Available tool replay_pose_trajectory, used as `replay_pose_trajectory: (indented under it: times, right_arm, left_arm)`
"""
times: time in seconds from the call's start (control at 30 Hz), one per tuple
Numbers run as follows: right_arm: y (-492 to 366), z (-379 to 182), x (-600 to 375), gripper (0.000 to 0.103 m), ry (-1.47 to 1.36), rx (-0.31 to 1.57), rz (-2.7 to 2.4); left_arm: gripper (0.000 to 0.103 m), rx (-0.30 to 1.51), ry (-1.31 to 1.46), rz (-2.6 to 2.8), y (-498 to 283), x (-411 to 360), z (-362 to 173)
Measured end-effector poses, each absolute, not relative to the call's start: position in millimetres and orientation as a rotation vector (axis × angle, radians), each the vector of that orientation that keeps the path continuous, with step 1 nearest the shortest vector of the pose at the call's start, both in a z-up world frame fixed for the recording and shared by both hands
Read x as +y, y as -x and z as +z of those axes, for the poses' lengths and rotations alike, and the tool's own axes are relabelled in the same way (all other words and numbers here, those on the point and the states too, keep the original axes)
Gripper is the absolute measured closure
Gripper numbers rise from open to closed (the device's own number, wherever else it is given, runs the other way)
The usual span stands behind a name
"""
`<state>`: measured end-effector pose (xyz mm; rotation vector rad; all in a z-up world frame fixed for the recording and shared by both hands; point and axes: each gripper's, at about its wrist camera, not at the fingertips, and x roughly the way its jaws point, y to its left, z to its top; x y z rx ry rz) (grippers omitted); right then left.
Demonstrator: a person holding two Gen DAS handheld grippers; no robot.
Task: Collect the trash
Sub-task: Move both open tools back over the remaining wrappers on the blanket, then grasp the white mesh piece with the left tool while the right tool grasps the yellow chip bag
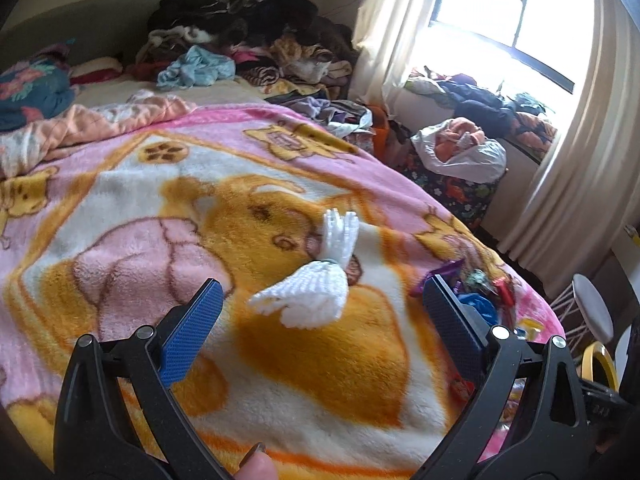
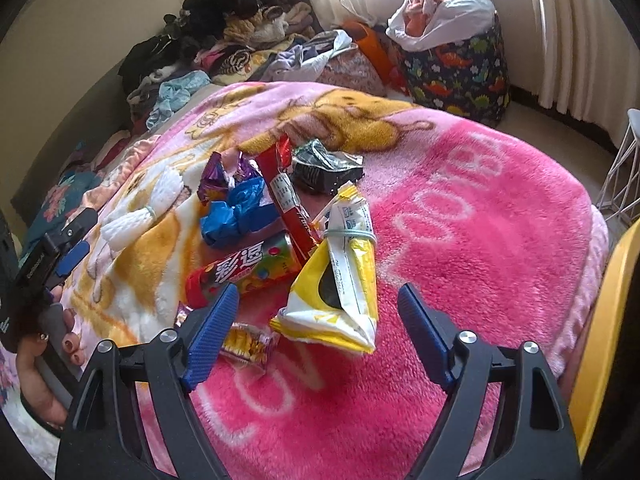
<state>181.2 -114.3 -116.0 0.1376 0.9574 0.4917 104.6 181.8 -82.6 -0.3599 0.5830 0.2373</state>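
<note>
A heap of trash lies on the pink cartoon blanket [image 2: 460, 220]. It holds a yellow-and-white snack packet [image 2: 340, 292] bound with a rubber band, a red candy tube [image 2: 244, 268], a long red wrapper [image 2: 288, 204], a blue wrapper [image 2: 236, 216], a purple wrapper [image 2: 218, 180], a black wrapper [image 2: 324, 168] and a small clear packet [image 2: 248, 344]. My right gripper [image 2: 318, 292] is open, its tips on either side of the yellow packet's near end without pressing it. My left gripper [image 1: 323, 282] is open just short of a white knitted bundle [image 1: 316, 296]. The wrappers [image 1: 480, 296] show behind its right finger.
Piled clothes [image 1: 240, 24] cover the bed's far end. A dinosaur-print hamper [image 2: 460, 76] with a white bag stands by the curtain [image 1: 560, 184]. A white wire stool [image 2: 624, 168] and a yellow rim [image 2: 604, 320] sit off the bed's right edge. A hand [image 2: 44, 360] holds the left gripper.
</note>
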Motion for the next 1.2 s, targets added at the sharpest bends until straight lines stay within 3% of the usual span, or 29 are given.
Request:
replay_pose_trajectory:
  times: [0.27,0.53,0.73,0.9,1.0,1.2]
  right_arm:
    - [-187,-131,-113,0.052,-0.133,1.008,0.499]
    - [-186,-133,-120,0.056,-0.14,1.001,0.501]
    - [-179,-128,-124,0.058,-0.126,0.972,0.49]
    - [-173,-123,-135,0.06,-0.148,0.949,0.479]
    - [-169,-120,-140,0.061,-0.157,0.937,0.484]
    - [-160,-113,-145,0.061,-0.167,0.919,0.49]
  left_arm:
    - [0.011,0.62,0.454,0.232,-122,195,-98]
    - [0.022,0.645,0.479,0.224,-131,191,-107]
    - [0.044,0.664,0.47,0.22,-133,188,-108]
    - [0.079,0.684,0.451,0.208,-134,182,-107]
    - [0.085,0.685,0.437,0.186,-132,177,-104]
    - [0.086,0.663,0.409,0.138,-126,162,-92]
